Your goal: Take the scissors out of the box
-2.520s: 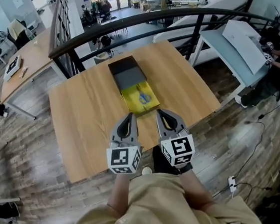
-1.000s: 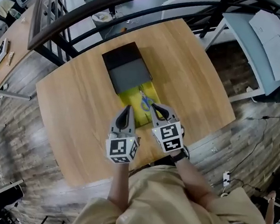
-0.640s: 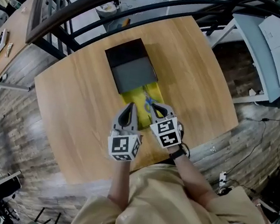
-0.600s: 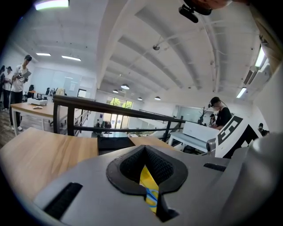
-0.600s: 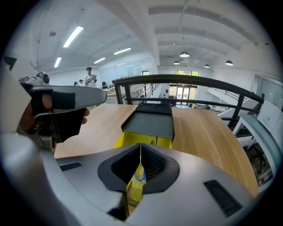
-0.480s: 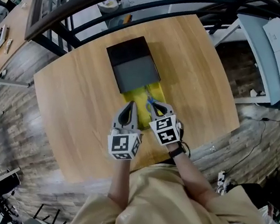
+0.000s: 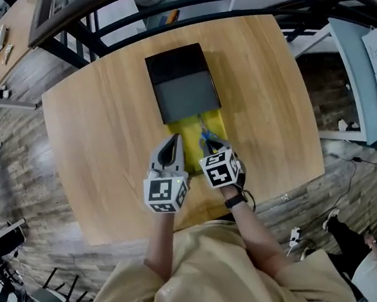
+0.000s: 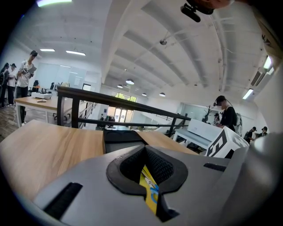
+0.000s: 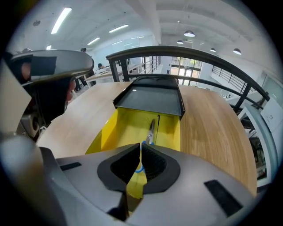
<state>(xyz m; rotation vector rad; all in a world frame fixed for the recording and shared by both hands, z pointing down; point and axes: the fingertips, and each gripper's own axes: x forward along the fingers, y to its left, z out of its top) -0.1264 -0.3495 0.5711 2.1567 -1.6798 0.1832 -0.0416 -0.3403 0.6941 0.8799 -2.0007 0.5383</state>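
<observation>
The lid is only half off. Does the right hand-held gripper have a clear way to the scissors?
Probably yes: the lid leaves the scissors exposed in the tray; the right hand-held gripper above is shut.

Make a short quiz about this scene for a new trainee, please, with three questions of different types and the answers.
1. True or false: the scissors lie inside the yellow tray of the box.
2. Choose one. The jaws of the right gripper are: A. wide open; B. closed together, holding nothing; C. clamped on the scissors.
3. Short answer: in the head view, which is nearer the scissors, the left gripper or the right gripper?

Key: 1. True. 2. B. 3. The right gripper: it is over the tray, just in front of the scissors, while the left gripper is beside the tray's left edge.
</observation>
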